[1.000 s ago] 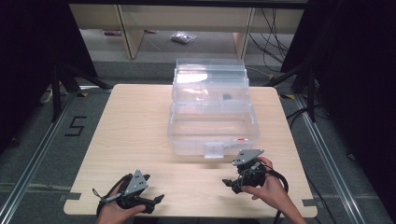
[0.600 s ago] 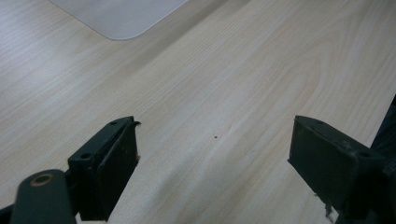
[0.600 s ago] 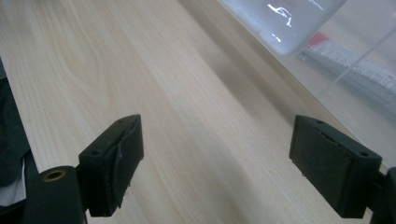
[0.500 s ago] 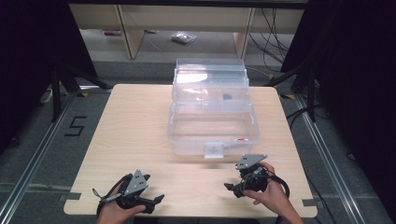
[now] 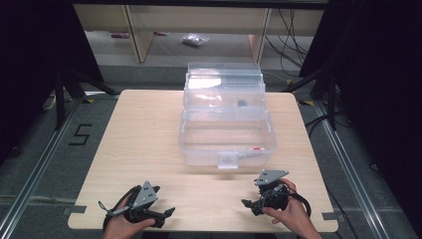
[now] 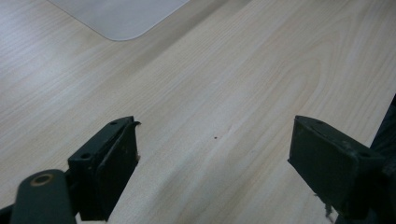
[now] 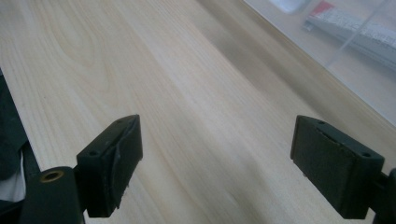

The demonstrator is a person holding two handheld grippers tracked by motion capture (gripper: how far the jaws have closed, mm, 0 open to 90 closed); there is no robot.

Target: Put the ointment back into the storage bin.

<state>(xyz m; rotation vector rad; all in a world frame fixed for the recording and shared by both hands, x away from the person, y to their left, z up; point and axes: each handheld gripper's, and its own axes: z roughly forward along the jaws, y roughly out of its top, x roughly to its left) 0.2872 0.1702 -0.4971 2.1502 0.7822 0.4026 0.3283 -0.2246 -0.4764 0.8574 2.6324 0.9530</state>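
A clear plastic toolbox (image 5: pixel 226 117) with a front latch (image 5: pixel 227 160) stands closed at the middle of the wooden table (image 5: pixel 139 139). My left gripper (image 5: pixel 166 213) rests near the table's front left edge, open, with bare wood between its jaws (image 6: pixel 212 154). My right gripper (image 5: pixel 247 203) lies at the front right, just in front of the box's right corner, also open over bare wood (image 7: pixel 215 154). A corner of the clear box (image 7: pixel 350 42) with a red-and-white label shows at the upper right of the right gripper view. A pale plastic corner (image 6: pixel 121 16) shows at the top of the left gripper view.
A small dark item (image 5: pixel 241 103) lies inside the box's upper tray. Beyond the table stand wooden shelf legs (image 5: pixel 137 35) and a small bag (image 5: pixel 195 40) on the floor. Cables (image 5: pixel 293 30) hang at the back right. A floor mark "5" (image 5: pixel 79 134) is at left.
The right hand and its gripper have drawn back slightly toward the table's front edge. The left gripper has stayed where it was.
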